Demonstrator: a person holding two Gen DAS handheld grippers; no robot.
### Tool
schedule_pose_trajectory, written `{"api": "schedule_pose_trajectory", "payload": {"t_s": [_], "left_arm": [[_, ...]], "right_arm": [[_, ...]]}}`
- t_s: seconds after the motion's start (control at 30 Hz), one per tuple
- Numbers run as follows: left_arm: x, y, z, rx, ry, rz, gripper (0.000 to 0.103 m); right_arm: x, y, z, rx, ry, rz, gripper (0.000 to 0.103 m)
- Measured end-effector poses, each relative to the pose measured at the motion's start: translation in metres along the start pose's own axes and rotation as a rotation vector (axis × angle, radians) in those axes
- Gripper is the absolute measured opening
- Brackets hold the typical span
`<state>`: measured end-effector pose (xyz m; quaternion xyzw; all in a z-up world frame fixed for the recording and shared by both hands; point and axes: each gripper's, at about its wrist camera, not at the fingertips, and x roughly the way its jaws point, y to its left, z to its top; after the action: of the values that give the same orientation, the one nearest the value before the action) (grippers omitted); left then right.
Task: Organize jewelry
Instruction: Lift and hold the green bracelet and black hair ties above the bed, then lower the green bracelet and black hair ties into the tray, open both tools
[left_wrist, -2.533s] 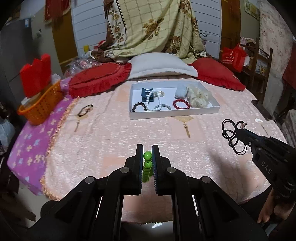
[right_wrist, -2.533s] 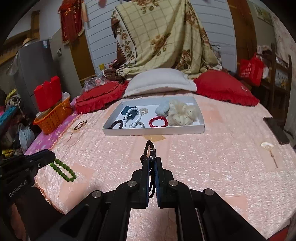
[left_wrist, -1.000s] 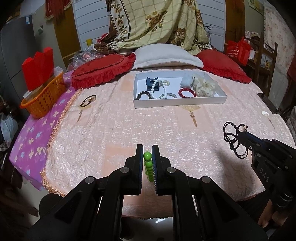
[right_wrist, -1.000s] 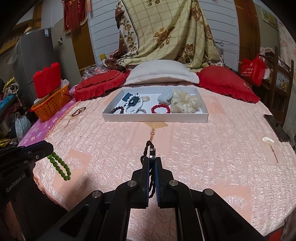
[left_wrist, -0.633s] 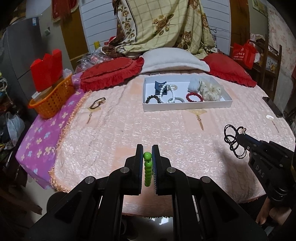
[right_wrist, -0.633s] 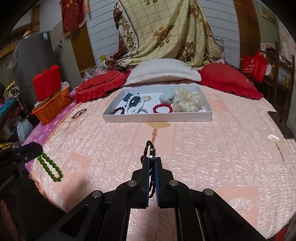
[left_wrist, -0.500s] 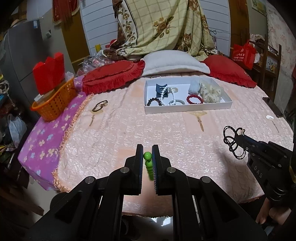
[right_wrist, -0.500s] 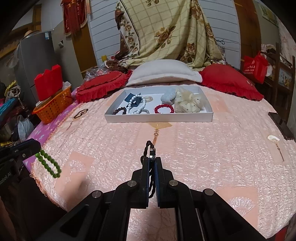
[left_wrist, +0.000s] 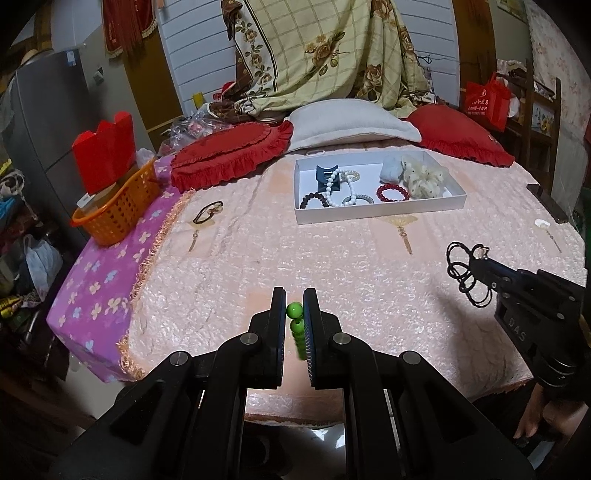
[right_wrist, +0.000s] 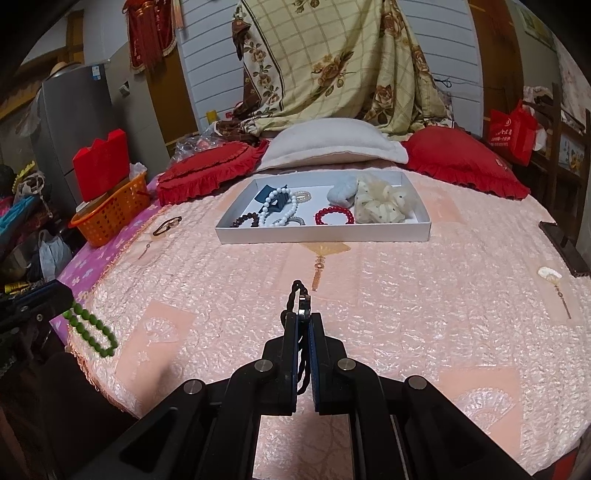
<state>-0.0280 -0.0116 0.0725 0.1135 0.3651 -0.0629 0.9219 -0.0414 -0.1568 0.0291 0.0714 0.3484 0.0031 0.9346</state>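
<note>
Two grippers hover above the pink bedspread (right_wrist: 406, 295), short of the white tray (right_wrist: 325, 233): left gripper (left_wrist: 294, 306) jaws clamped on a green bead bracelet (left_wrist: 295, 325), right gripper (right_wrist: 303, 317) pinching a black cord necklace (left_wrist: 465, 273). Dangling loops could snag the tray's rim during placement.

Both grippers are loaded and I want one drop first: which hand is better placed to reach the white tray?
Right, marginally: the right gripper with the black cord faces the white tray squarely.
</note>
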Motion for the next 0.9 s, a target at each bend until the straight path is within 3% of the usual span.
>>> {"api": "schedule_pose_trajectory", "payload": {"t_s": [0.33,0.9], "left_arm": [[0.032,0.014,0.021,-0.009,0.033,-0.001,0.008],[0.103,-0.006,0.134,0.070,-0.001,-0.297,0.008]], "right_arm": [[-0.005,-0.010,0.011,-0.019,-0.026,-0.041,0.005],[0.032,-0.053,0.088,0.089,-0.031,0.033,0.005]]}}
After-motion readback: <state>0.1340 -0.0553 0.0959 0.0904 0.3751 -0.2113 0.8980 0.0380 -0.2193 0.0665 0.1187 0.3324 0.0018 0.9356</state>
